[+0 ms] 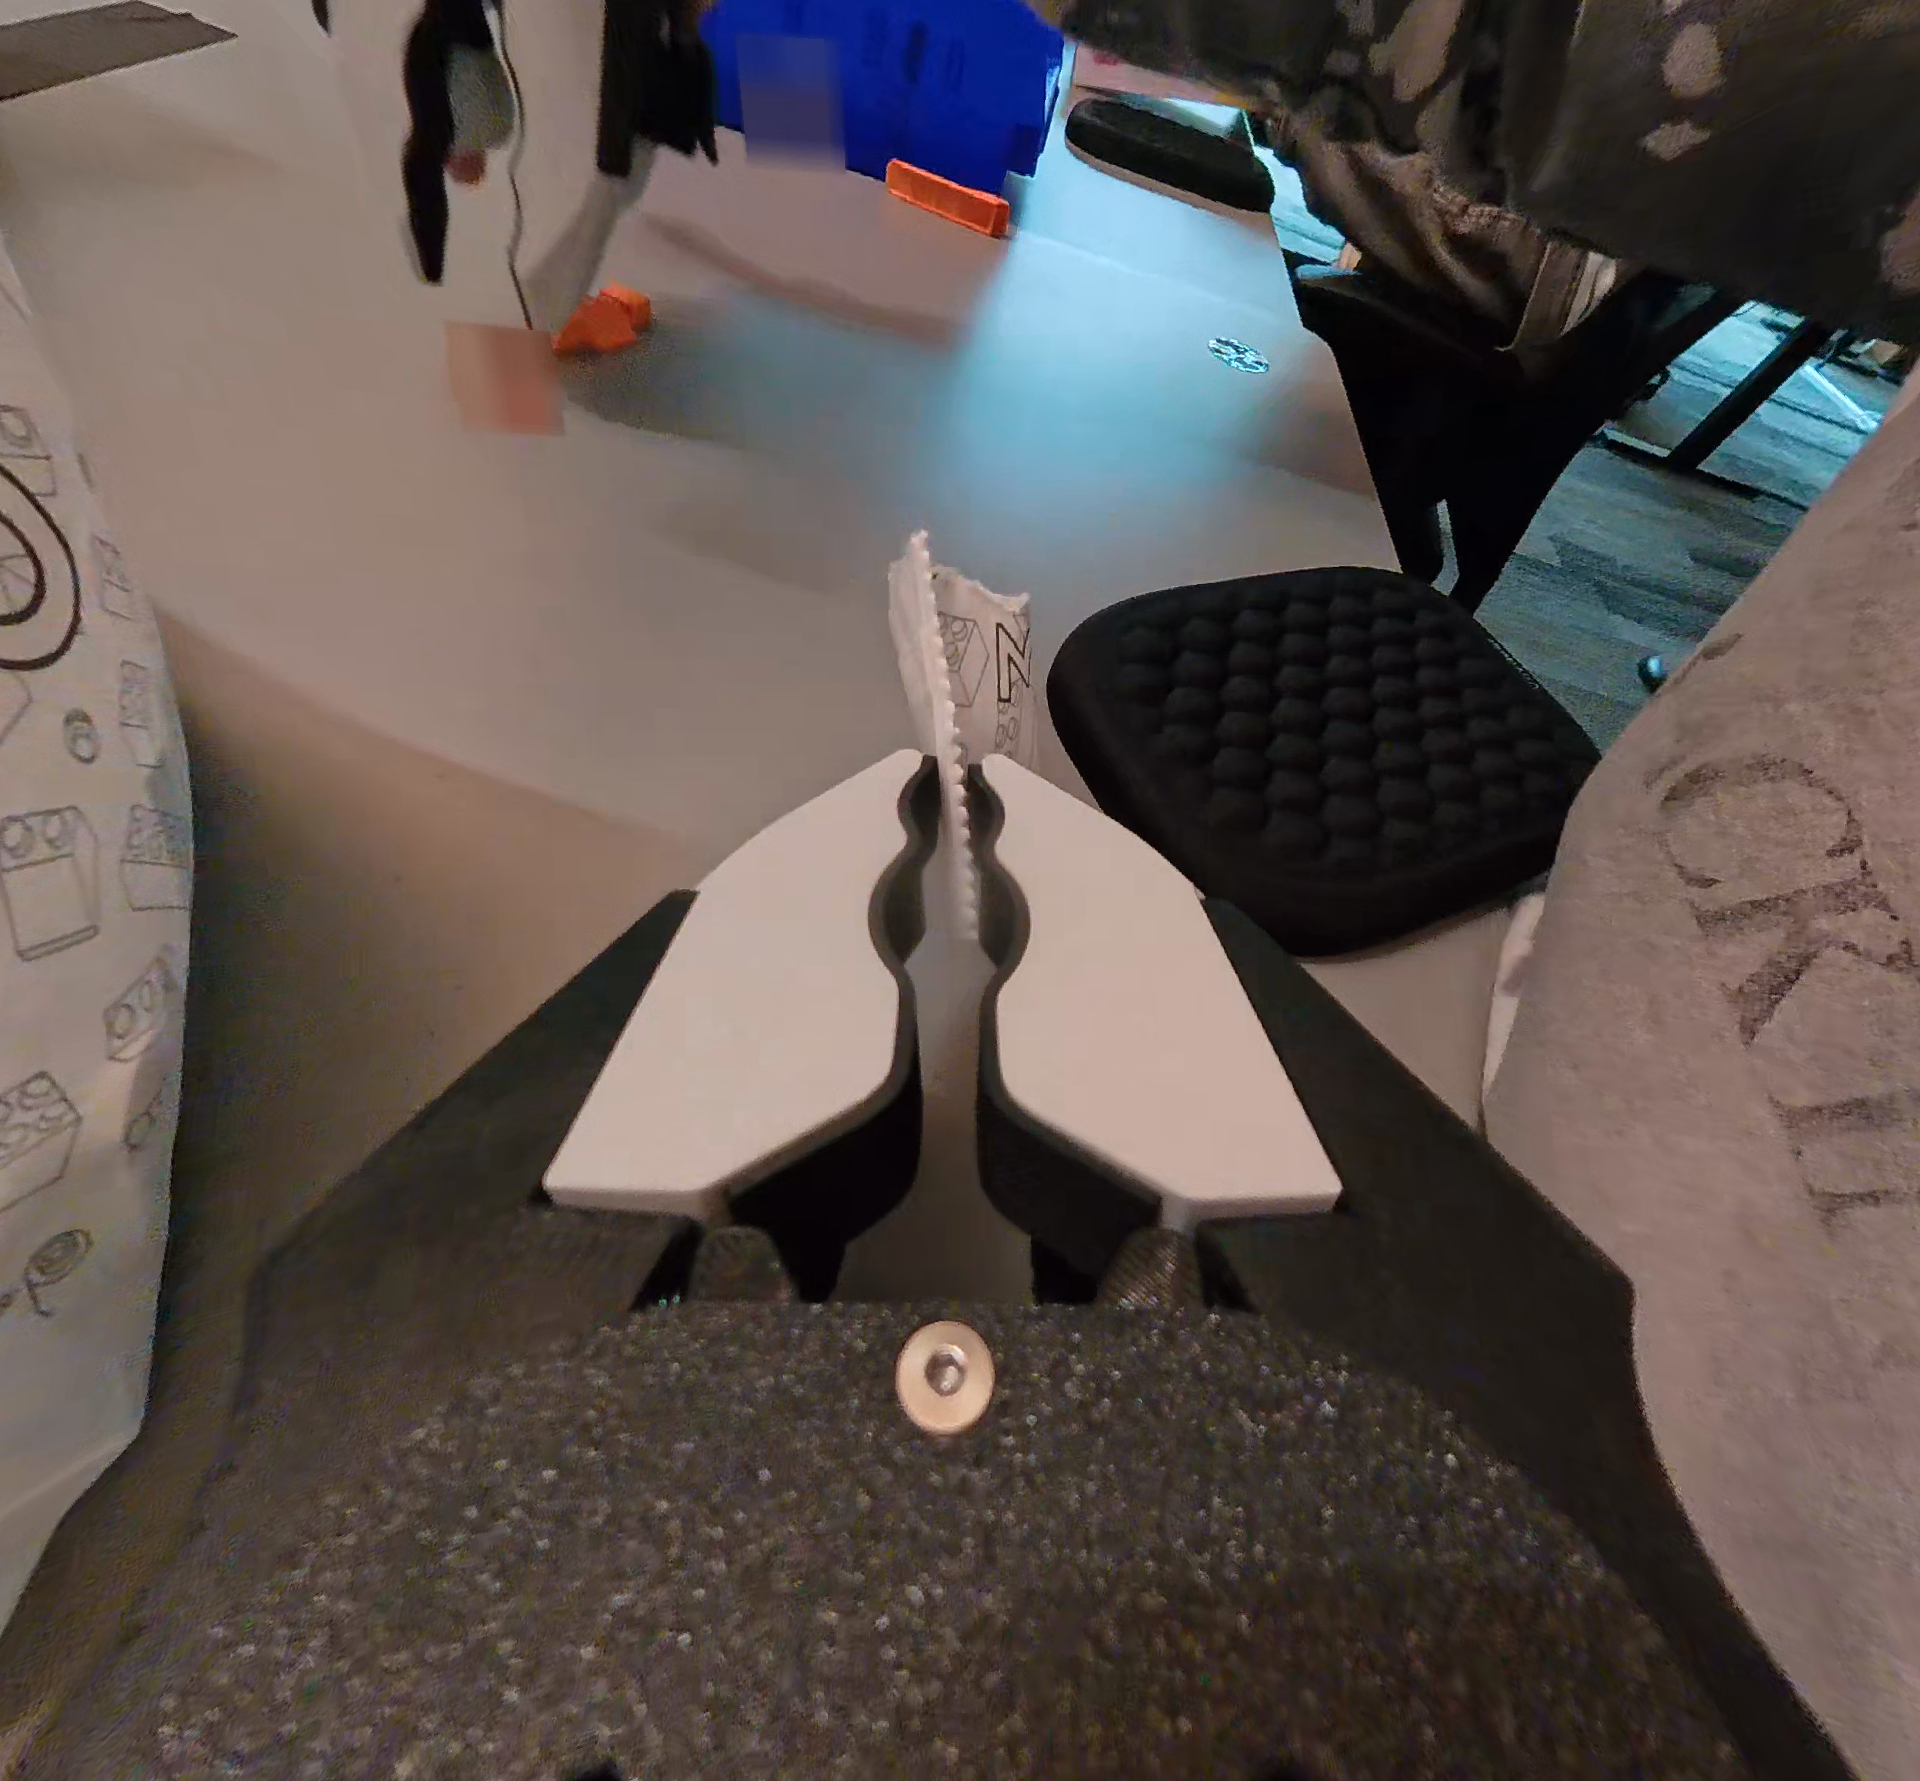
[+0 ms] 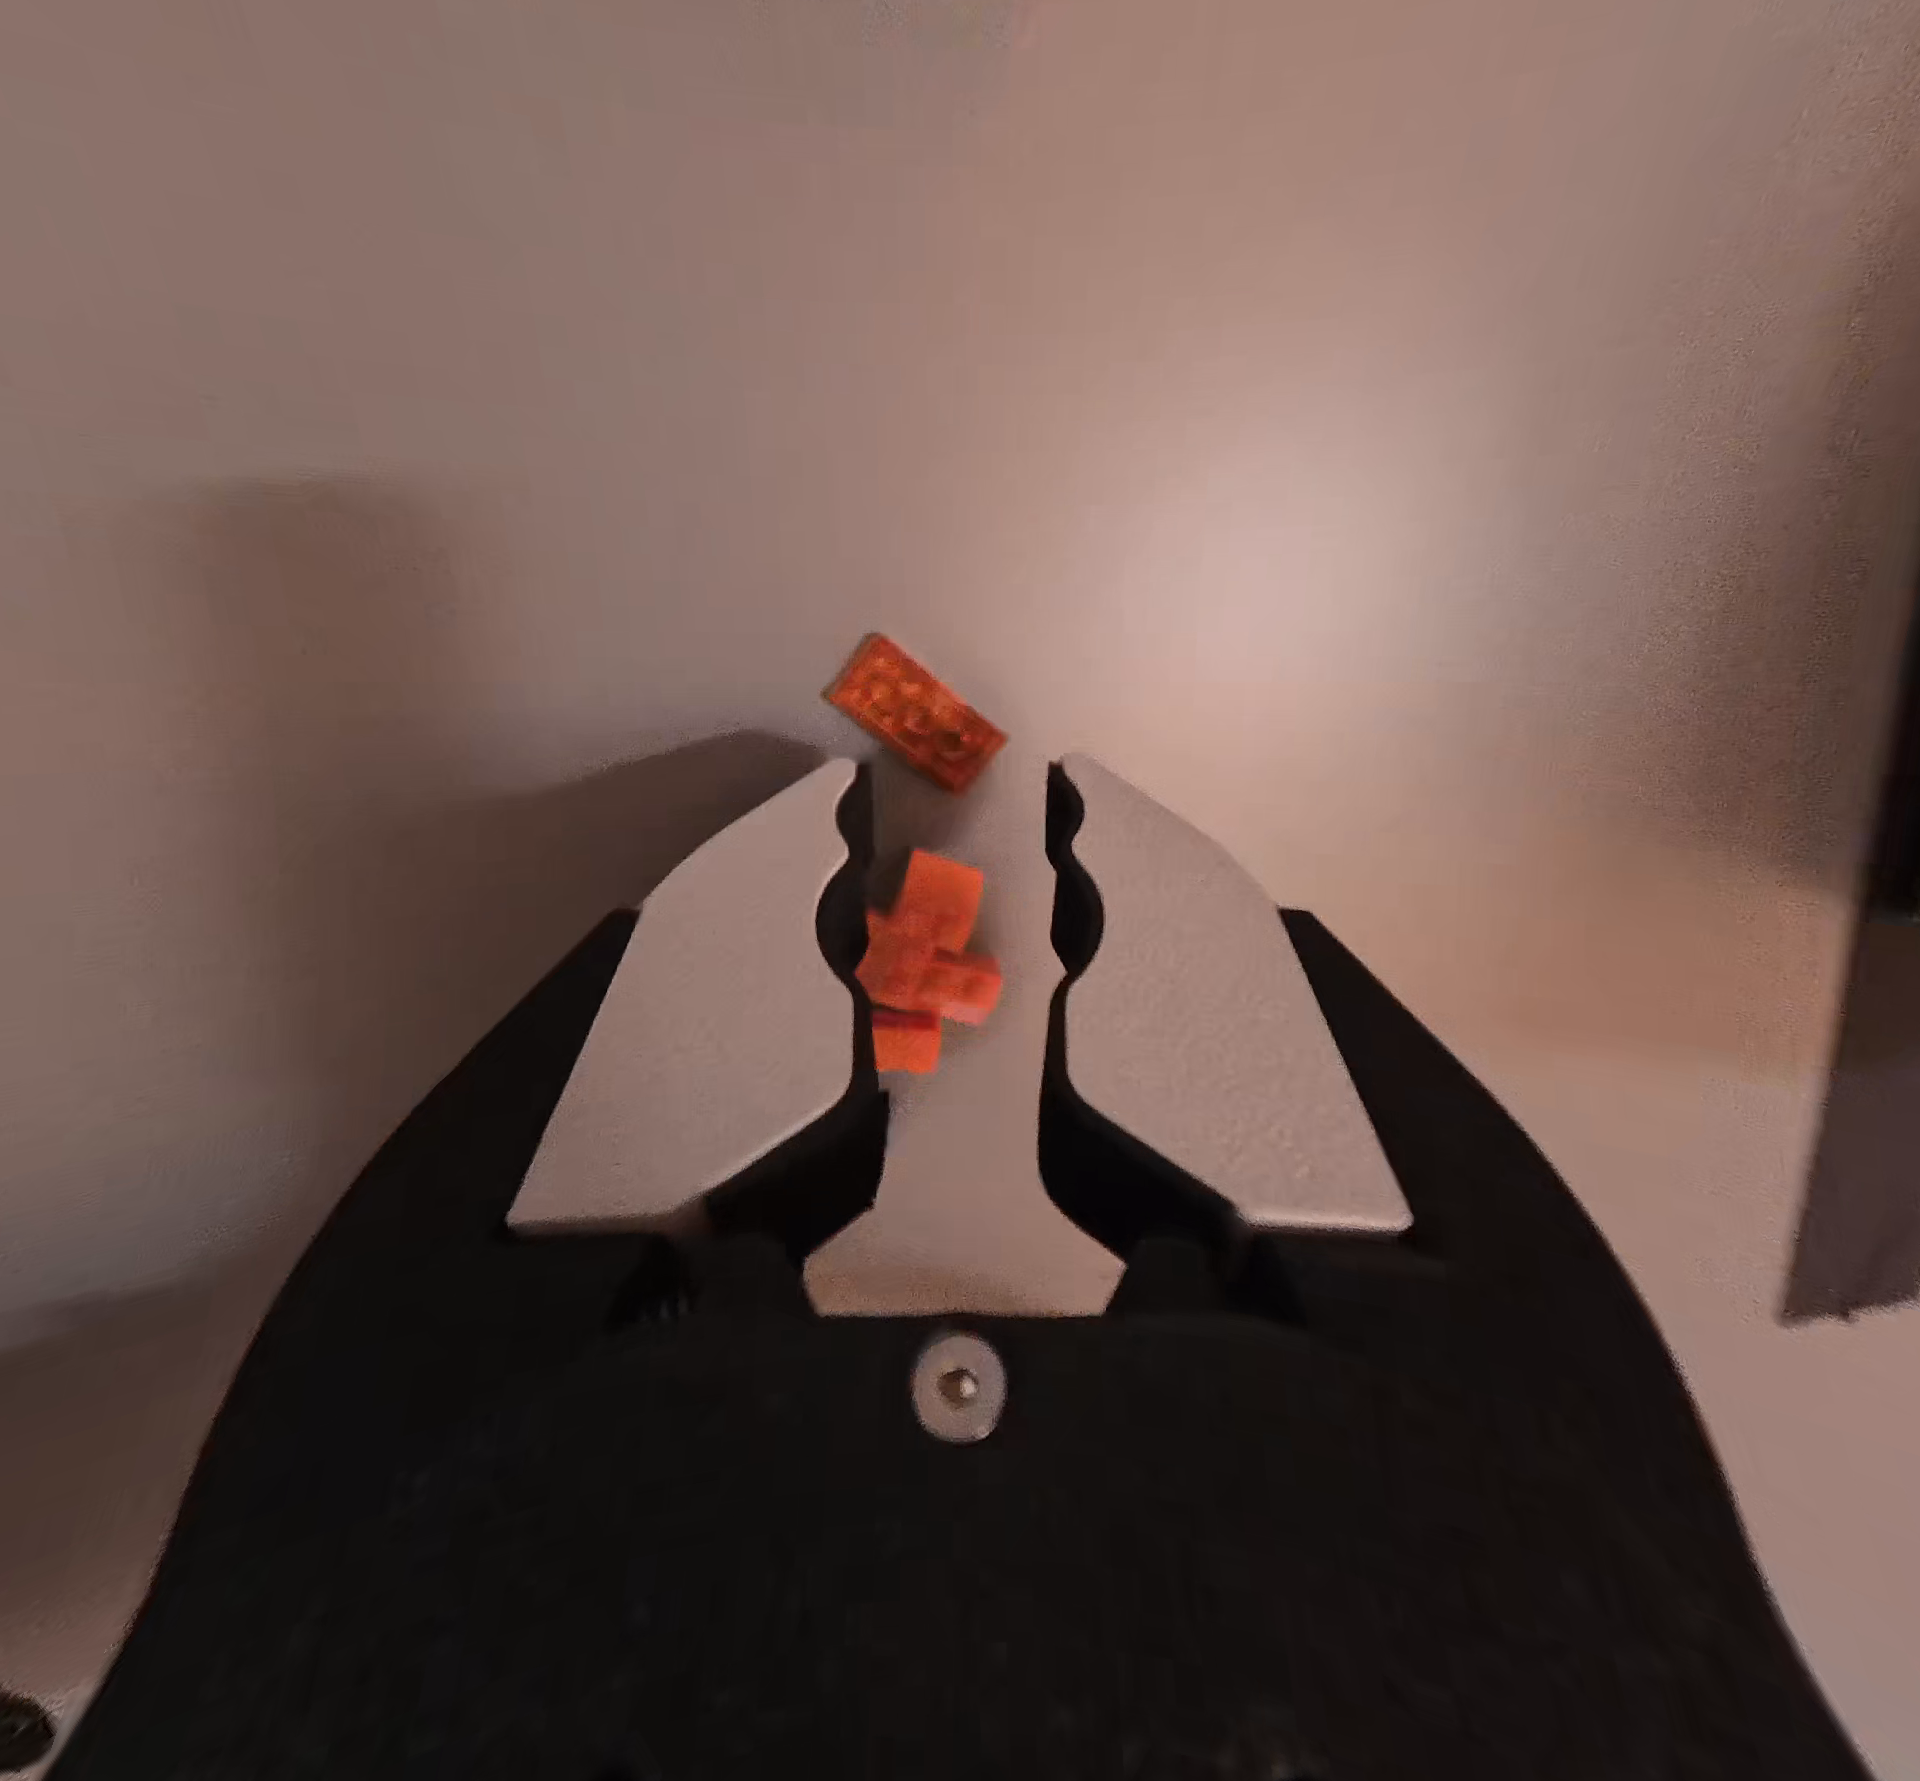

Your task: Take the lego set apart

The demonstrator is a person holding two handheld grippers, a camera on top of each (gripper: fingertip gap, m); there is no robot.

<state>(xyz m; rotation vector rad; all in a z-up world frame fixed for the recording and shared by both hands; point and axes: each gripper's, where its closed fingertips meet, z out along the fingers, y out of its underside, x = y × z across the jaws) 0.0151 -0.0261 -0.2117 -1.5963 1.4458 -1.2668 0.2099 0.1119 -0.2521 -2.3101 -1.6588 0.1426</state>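
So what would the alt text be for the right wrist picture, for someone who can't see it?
The right gripper hangs open above a pale table, jaws apart and holding nothing. Between them lies a small cluster of orange lego pieces, with a flat orange studded plate lying apart just past the tips.

Past my fingers a blue plastic bin [image 1: 883, 48] stands far off on the pale grey tabletop [image 1: 1091, 360]. To my right a black quilted chair seat [image 1: 1320, 744] sits just beside the table's edge, and farther back a black padded armrest [image 1: 1164, 147] lies by that same edge. Grey carpeted floor [image 1: 1662, 526] shows beyond the chair.
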